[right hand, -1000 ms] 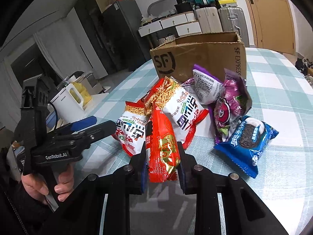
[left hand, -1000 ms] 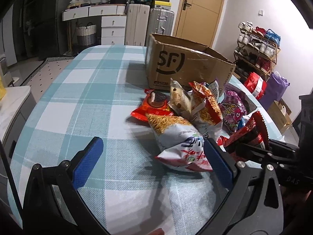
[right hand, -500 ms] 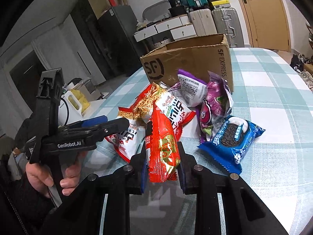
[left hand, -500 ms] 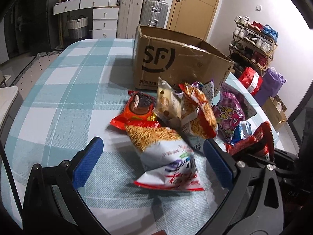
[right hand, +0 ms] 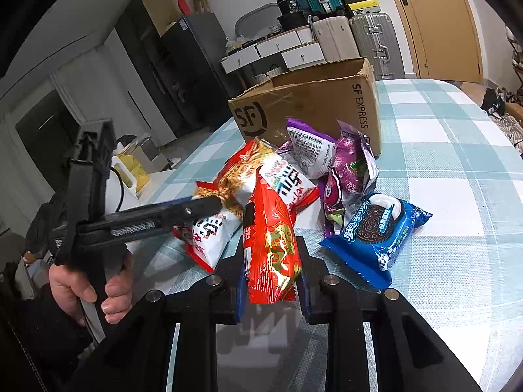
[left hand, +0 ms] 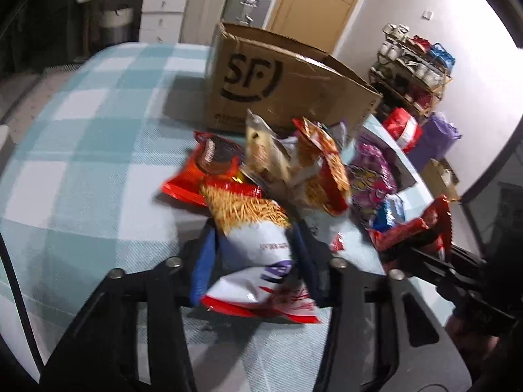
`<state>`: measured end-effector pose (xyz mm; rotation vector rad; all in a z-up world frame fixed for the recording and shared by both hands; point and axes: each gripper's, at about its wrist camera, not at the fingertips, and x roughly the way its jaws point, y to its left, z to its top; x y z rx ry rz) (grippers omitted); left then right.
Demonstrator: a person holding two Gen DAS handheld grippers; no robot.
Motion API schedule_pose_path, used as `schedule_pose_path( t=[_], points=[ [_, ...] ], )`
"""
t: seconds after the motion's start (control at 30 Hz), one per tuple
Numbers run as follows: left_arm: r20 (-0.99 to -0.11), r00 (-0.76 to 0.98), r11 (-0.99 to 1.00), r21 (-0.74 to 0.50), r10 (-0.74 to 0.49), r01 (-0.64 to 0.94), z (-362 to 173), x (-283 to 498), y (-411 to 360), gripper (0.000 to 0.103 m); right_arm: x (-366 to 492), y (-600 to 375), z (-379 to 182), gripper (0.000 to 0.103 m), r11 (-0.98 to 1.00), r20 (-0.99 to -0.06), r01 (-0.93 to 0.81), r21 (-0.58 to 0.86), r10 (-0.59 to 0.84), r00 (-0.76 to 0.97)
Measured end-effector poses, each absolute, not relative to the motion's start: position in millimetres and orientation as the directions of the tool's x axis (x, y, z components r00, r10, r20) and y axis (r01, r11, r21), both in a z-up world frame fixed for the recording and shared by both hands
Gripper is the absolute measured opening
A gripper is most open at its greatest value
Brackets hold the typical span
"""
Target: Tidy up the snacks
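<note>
Formerly spread, left gripper (left hand: 253, 251) jaws now closing around noodle-snack bag (left hand: 258, 245) before SF carton (left hand: 278, 78); right gripper (right hand: 273, 277) pinches red packet (right hand: 273, 245); both ready for boxing.

Before you, a table (right hand: 457, 150) in teal-and-white check cloth. On it stand a cardboard box (right hand: 313, 107) and, just before it, heaped snack packets (left hand: 281, 176), a blue biscuit pack (right hand: 376, 228) alongside.

left tongs (left hand: 253, 254) closing; right tongs (right hand: 273, 271) clamped
</note>
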<state>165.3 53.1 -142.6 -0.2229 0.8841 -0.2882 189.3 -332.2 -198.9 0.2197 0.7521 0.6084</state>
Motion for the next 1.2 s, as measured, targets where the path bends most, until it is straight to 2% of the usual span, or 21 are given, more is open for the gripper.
schedule_pose_path(
  t=[0.13,0.63,1.2],
  points=[
    [-0.721,0.592,0.932,-0.313,-0.36,0.184,-140.6,161.6,50.9,0.035,186.6,-330.6,-195.2,0.025,0.808,-0.571,-0.44,0.392,0.588,0.573],
    [-0.695,0.613,0.926,-0.305,-0.376,0.223,-125.1,135.9,55.3,0.028,174.9,-327.1,-181.5,0.025,0.813,-0.555,-0.449,0.371,0.581,0.595],
    [-0.676,0.624,0.918,-0.323,-0.393,0.229,-119.0,126.2,68.5,0.025,177.9,-320.9,-177.1,0.025,0.804,-0.545,-0.465,0.37,0.594,0.592]
  ],
)
